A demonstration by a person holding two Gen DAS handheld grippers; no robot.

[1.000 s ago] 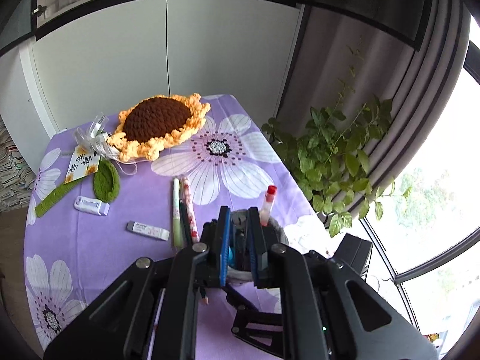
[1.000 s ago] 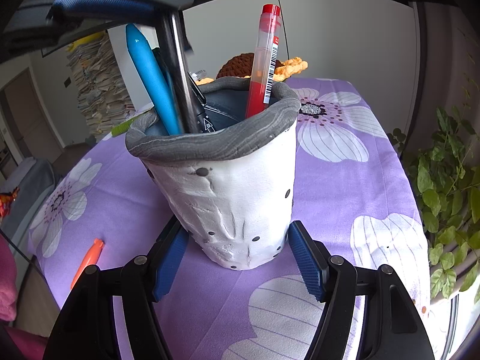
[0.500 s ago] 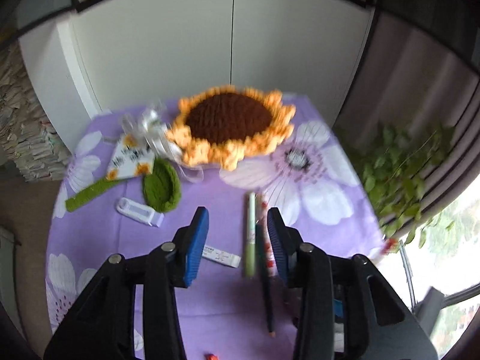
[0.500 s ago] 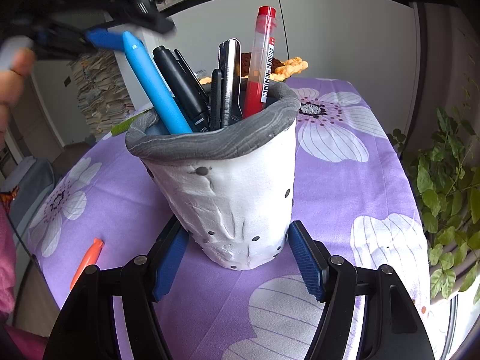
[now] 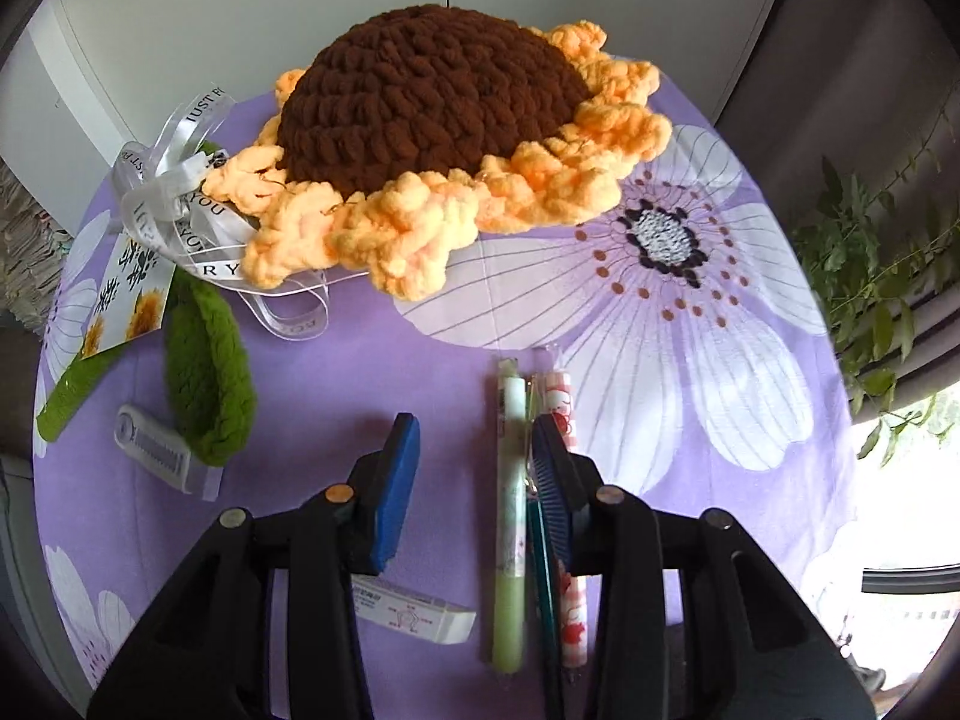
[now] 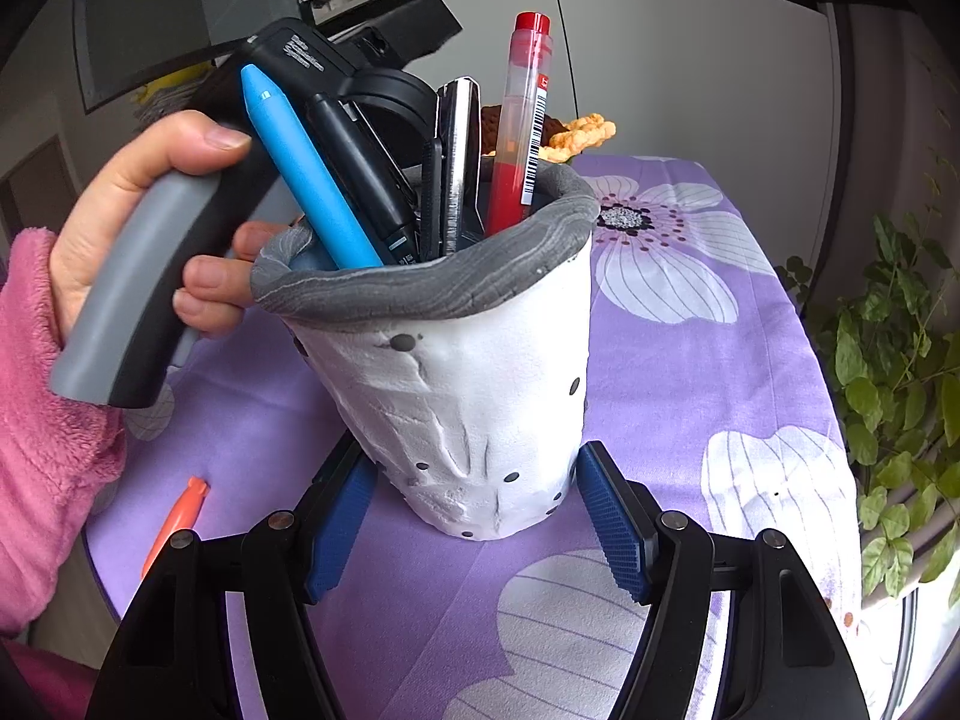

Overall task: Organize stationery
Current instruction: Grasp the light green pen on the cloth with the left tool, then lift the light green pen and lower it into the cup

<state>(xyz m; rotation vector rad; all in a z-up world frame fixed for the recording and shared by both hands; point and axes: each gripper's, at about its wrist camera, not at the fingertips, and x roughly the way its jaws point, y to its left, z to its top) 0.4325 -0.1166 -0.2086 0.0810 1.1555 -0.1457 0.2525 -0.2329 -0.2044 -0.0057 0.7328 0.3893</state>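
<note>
Left gripper [image 5: 474, 480], jaws apart, straddles the light, stiff green pen [image 5: 510, 516], best pinched mid-barrel; right gripper [image 6: 474, 525] clamps the pen cup [image 6: 474, 396].

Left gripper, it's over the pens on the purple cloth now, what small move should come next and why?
Probably ease the open left gripper down and close on the green pen lying between its fingers; the right gripper already steadies the pen cup.
</note>
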